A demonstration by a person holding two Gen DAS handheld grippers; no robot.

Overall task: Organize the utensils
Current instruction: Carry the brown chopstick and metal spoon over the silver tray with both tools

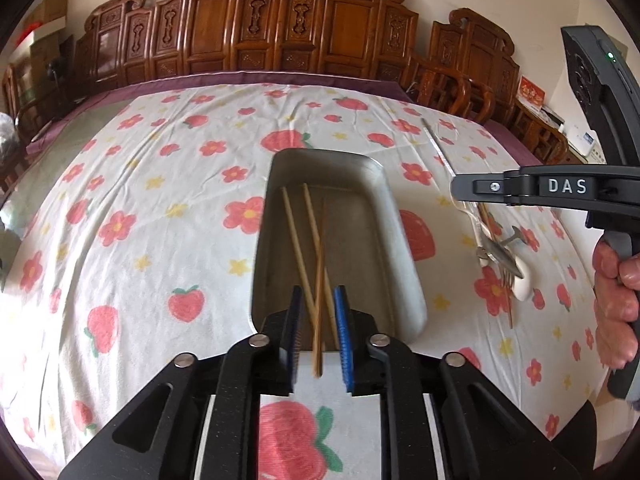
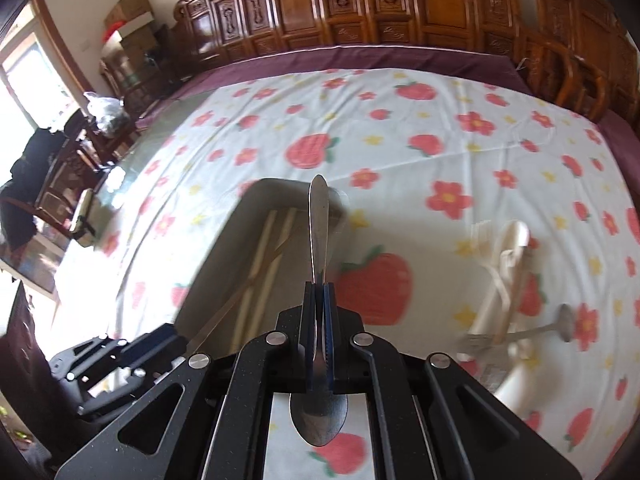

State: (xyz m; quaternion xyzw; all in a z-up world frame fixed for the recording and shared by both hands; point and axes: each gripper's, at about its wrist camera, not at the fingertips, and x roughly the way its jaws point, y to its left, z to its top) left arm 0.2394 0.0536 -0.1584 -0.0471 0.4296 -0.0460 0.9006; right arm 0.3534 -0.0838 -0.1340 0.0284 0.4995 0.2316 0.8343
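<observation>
tablecloth (image 1: 160, 208): white, red flowers and strawberries, fills mid-frame | purple cloth (image 2: 400, 60): strip along its far edge | carved wooden chairs (image 1: 280, 28): row across top | cardboard boxes (image 2: 132, 12): upper left | plastic bag (image 2: 106, 110): left edge, on dark furniture | window (image 2: 36, 84): bright, far left

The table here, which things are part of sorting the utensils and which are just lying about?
Part of the job:
metal tray
chopsticks in the tray
metal spoon, clamped in the right gripper
loose utensil pile on the cloth

Just lying about:
carved wooden chairs
cardboard boxes
</observation>
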